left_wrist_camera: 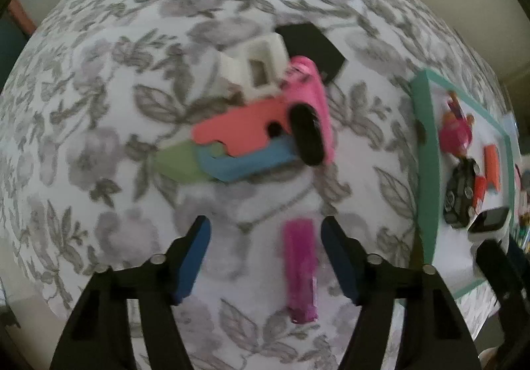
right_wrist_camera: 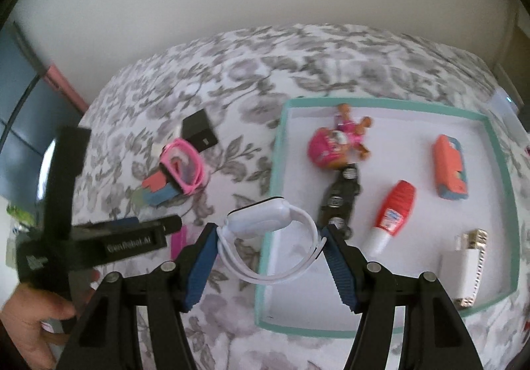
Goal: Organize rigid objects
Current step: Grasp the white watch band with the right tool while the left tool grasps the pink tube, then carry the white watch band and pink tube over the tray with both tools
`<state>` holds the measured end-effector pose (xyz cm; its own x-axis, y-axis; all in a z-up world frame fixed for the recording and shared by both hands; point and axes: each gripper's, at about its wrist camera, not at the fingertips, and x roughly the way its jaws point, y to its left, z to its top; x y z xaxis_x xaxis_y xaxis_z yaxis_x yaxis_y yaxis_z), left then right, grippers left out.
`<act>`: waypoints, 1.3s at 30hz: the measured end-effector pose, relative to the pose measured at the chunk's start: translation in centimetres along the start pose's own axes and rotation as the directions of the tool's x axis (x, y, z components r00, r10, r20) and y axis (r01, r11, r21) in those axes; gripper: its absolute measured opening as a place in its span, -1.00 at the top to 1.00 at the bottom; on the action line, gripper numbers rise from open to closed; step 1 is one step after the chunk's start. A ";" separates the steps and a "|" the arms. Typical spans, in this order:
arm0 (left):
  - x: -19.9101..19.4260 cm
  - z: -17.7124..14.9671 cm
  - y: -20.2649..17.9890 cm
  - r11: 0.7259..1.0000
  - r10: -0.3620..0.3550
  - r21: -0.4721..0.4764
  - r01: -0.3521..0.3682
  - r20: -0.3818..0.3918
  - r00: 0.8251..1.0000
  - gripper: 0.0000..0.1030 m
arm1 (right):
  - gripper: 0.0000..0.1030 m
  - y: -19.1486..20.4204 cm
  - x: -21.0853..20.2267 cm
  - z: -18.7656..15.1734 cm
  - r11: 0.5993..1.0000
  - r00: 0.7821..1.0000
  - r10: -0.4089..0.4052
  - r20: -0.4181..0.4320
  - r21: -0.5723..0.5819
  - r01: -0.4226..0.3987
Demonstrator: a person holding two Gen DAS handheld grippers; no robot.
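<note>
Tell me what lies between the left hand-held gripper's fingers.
In the left wrist view, a magenta stick-shaped object lies on the floral cloth between the left hand-held gripper fingers, nearer one; neither pad touches it.

Soft, even daylight, fairly dim, with faint shadows and no strong glare. Both fisheye views bow hard at their dark rims. Motion blur smears the floral bedspread [left_wrist_camera: 99, 111] and magenta tube [left_wrist_camera: 299, 267].

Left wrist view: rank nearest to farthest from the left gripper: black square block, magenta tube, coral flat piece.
From the left gripper:
1. magenta tube, lying between the fingers, nearer the right-hand one, not pressed.
2. coral flat piece, in the toy pile farther up the view.
3. black square block, behind that pile, partly hidden.
</note>
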<state>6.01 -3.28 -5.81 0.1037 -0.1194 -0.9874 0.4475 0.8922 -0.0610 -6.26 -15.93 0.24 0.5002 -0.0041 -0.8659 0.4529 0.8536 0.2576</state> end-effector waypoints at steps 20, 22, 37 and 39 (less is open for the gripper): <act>-0.9 -2.6 -7.3 0.996 -0.040 0.084 0.039 0.007 0.999 0.61 | -0.29 -5.0 -4.4 -0.9 0.990 0.999 0.025 0.046 0.136 -0.031; -1.7 -2.2 -7.9 0.996 -0.037 0.083 0.034 0.030 0.999 0.61 | -0.29 -5.5 -4.6 -0.9 0.989 0.999 0.027 0.047 0.146 -0.033; -9.9 -2.4 -12.0 0.978 -0.107 0.200 0.058 0.246 0.963 0.61 | -0.29 -10.8 -5.6 -1.0 0.976 0.999 -0.001 0.034 0.216 -0.006; -9.2 -2.5 -12.7 0.970 -0.117 0.236 0.059 0.239 0.964 0.61 | -0.29 -11.7 -5.8 -1.0 0.973 0.999 -0.010 0.037 0.230 0.001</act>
<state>-2.86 -12.44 3.71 0.2599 -0.3235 -0.9098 0.6495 0.7558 -0.0832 -15.18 -25.32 1.80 0.5223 -0.0316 -0.8522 0.6114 0.7106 0.3483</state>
